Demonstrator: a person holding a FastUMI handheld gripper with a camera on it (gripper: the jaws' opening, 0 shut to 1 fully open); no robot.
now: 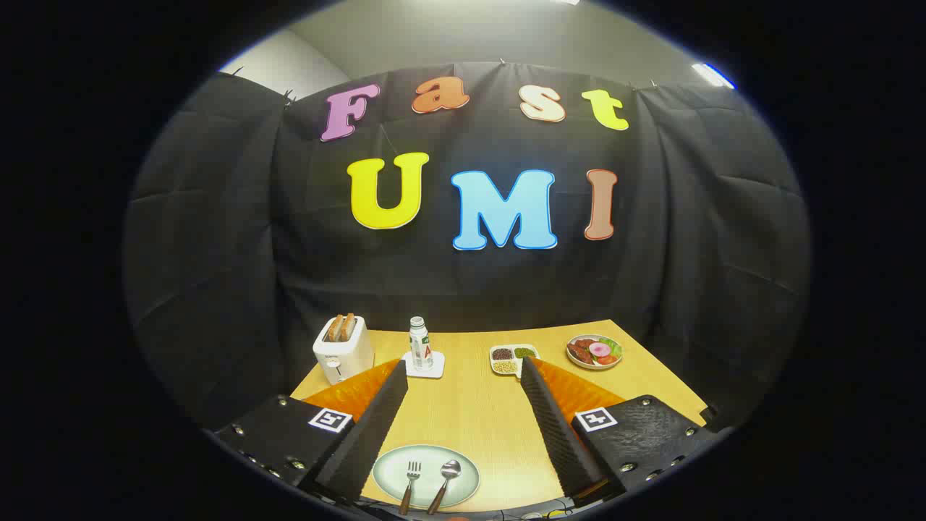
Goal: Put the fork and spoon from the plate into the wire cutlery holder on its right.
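- The hand-held gripper [463, 405] hovers above a wooden table [470, 412], fingers spread wide and holding nothing, seemingly ready to descend.
- Between the fingers, nearest the camera, a pale plate [463, 488] carries a fork [411, 486] and a spoon [445, 483] side by side, handles toward the camera.
- Beyond stand a toaster [342, 349], bottle [419, 346], snack tray [514, 359] and food plate [595, 351].

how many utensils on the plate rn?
2. A fork lies left and a spoon right, side by side on the plate, between the open claw's fingers. Nothing seems hidden.
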